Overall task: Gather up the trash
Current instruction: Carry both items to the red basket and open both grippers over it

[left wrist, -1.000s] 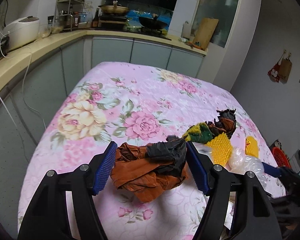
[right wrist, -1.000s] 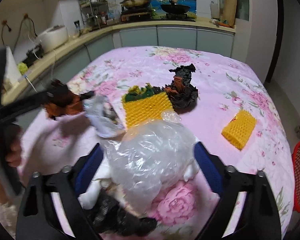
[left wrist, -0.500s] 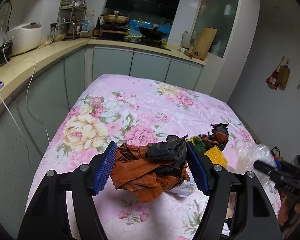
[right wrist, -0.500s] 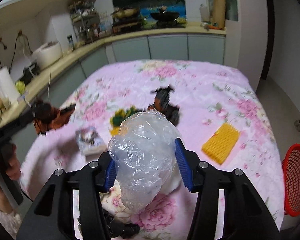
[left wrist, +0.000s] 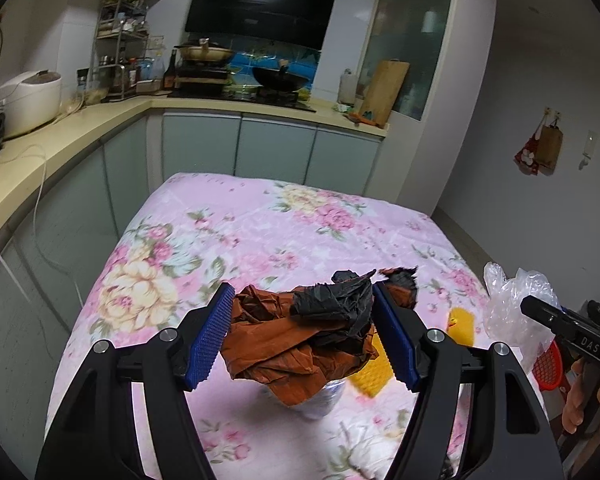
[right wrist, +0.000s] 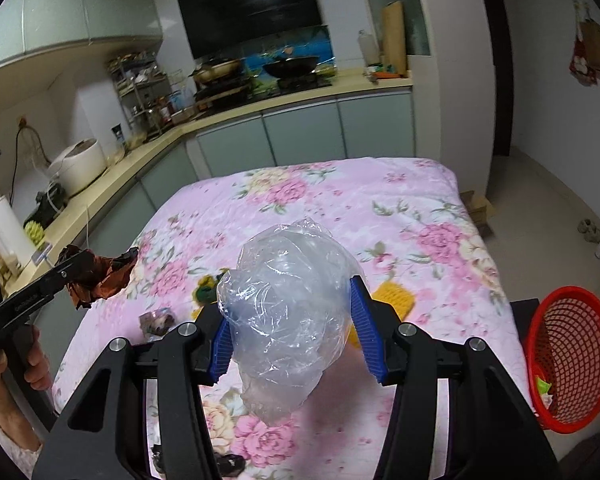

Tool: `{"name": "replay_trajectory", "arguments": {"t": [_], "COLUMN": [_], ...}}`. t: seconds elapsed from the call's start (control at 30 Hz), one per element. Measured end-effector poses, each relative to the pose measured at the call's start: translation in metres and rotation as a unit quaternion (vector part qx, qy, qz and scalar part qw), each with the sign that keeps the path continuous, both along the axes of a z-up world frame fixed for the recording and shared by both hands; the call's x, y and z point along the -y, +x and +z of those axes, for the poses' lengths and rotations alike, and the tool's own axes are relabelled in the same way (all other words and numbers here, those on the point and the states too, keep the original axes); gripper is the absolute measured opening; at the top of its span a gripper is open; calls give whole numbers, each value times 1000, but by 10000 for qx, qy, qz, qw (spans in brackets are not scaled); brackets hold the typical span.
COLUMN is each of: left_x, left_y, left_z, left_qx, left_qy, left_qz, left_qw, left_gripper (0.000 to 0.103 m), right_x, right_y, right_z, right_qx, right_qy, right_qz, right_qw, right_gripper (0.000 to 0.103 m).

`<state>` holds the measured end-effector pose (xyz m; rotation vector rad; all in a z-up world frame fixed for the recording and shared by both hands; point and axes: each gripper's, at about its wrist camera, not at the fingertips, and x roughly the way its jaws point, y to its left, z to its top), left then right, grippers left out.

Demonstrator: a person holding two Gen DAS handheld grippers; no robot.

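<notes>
My left gripper [left wrist: 302, 334] is shut on a crumpled brown and black wrapper [left wrist: 296, 344] and holds it above the pink floral table [left wrist: 260, 232]. My right gripper [right wrist: 292, 328] is shut on a crumpled clear plastic bag [right wrist: 284, 304], also lifted off the table. The clear bag also shows in the left wrist view [left wrist: 512, 304], and the brown wrapper shows in the right wrist view [right wrist: 100, 276]. A red mesh basket [right wrist: 572, 356] stands at the table's right edge with a scrap inside. Yellow foam nets [right wrist: 396, 300], a green-yellow scrap [right wrist: 206, 288] and a small wrapper [right wrist: 158, 320] lie on the table.
The kitchen counter [left wrist: 60, 140] wraps the left and back, with a rice cooker [left wrist: 26, 100], a rack, a stove and pans. Another dark scrap [left wrist: 400, 280] lies behind my left gripper. Black trash [right wrist: 228, 462] lies at the table's near edge. Floor lies to the right.
Both grippers rose well above the table with their loads. The right gripper closed on the clear bag and lifted it. The left kept its hold on the brown and black wrapper.
</notes>
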<state>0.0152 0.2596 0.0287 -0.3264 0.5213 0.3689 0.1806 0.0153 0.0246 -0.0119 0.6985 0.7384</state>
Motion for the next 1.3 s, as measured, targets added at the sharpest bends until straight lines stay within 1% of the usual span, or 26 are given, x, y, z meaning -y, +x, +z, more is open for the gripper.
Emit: {"name": "replay_trajectory", "arguments": {"t": [0.3, 0.57, 0.7, 0.87, 1.0, 1.3], "left_x": [33, 80, 106, 149, 181, 259], "left_y": [41, 89, 111, 139, 159, 203], "left_z": [13, 17, 19, 21, 20, 2], "left_qx": [-6, -58, -83, -127, -172, -380], "left_qy": [59, -7, -41, -6, -69, -141], "left_qz": [-358, -832, -1112, -1560, -1892, -2567], "left_qw": [9993, 9965, 9938, 9877, 9818, 9656], "left_gripper": [67, 67, 67, 67, 67, 67], "right_x": [42, 89, 121, 158, 190, 248], "right_y": [17, 34, 44, 54, 61, 67], "right_z": [6, 12, 17, 19, 19, 8], "right_qx": [28, 92, 147, 176, 167, 117], "right_qy": [123, 183, 194, 192, 155, 41], "right_qz": [-431, -931, -1276, -1695, -2057, -2711], "right_qw": [9990, 9954, 9915, 9852, 9783, 9625], "right_gripper": [50, 50, 50, 50, 51, 51]}}
